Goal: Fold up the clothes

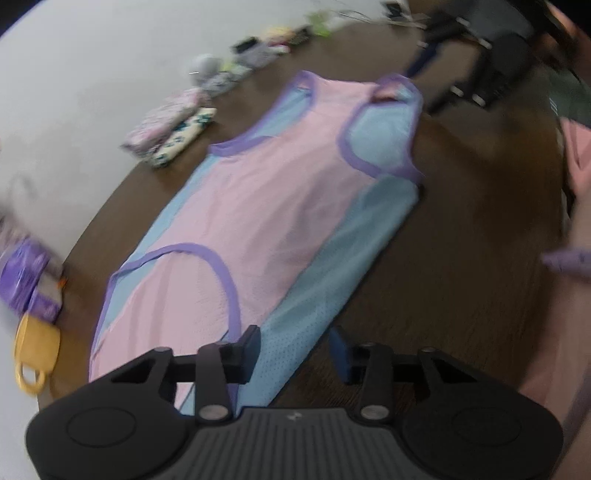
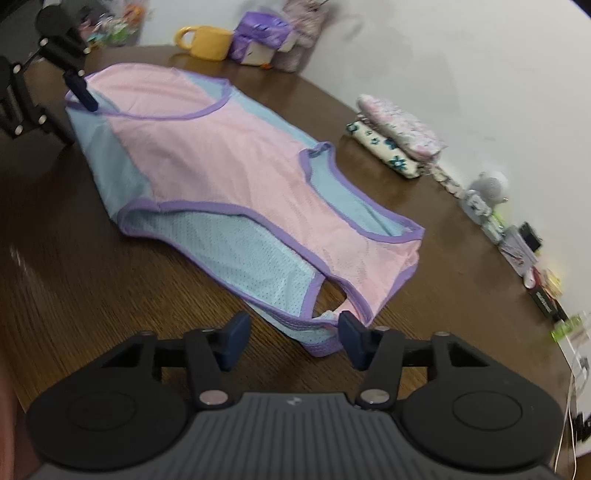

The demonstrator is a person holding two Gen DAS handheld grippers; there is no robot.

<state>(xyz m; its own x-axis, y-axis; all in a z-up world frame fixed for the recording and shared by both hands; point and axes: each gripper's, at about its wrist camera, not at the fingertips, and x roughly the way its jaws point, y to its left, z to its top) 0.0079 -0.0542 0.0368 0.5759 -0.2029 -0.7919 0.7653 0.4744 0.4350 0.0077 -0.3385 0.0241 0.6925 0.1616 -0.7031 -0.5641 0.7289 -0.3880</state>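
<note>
A pink and light-blue mesh tank top (image 1: 258,206) with purple trim lies flat on the dark wooden table (image 1: 461,288). It also shows in the right wrist view (image 2: 229,173). My left gripper (image 1: 293,354) is open, its jaws on either side of the top's blue bottom edge, with no cloth pinched. My right gripper (image 2: 291,338) is open just above the shoulder straps at the near end. The left gripper also appears in the right wrist view (image 2: 79,90) at the far hem.
Folded floral clothes (image 2: 395,129) lie by the wall. A yellow mug (image 2: 207,41) and a purple packet (image 2: 260,35) stand at the table's far end. Small toys and boxes (image 2: 517,236) line the wall edge. A pink cloth (image 1: 576,155) is at right.
</note>
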